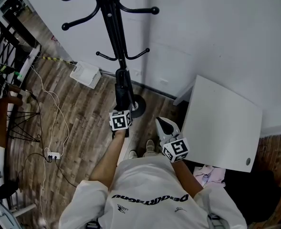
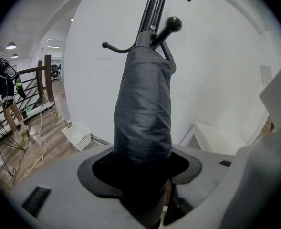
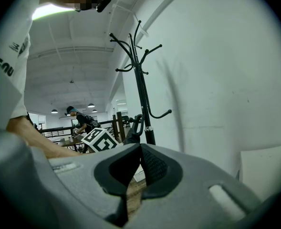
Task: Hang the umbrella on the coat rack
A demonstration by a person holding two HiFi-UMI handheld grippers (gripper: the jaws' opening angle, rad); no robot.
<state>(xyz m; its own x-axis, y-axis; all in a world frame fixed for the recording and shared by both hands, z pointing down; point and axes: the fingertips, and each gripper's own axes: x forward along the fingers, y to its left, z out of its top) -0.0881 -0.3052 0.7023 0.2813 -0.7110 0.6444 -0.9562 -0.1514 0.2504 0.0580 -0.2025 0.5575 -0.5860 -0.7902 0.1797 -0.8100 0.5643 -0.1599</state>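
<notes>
The black coat rack [image 1: 112, 23] stands against the white wall, with hooks at several heights. My left gripper [image 1: 123, 108] is shut on a folded black umbrella [image 1: 122, 90], which it holds upright right beside the rack's pole. In the left gripper view the umbrella [image 2: 144, 109] fills the space between the jaws, and its top reaches up to a ball-tipped hook [image 2: 172, 24]. From the right gripper view, the umbrella's curved top [image 3: 136, 124] sits against the pole [image 3: 141, 94]; whether it hangs on a hook I cannot tell. My right gripper [image 1: 164, 124] is shut on nothing, to the right of the rack.
A white table [image 1: 221, 123] stands at the right by the wall. A white basket [image 1: 85, 74] lies on the wood floor left of the rack's round base [image 1: 139, 106]. Cables and a power strip [image 1: 54, 154] trail at the left, by a railing. A person [image 2: 4, 85] stands far off.
</notes>
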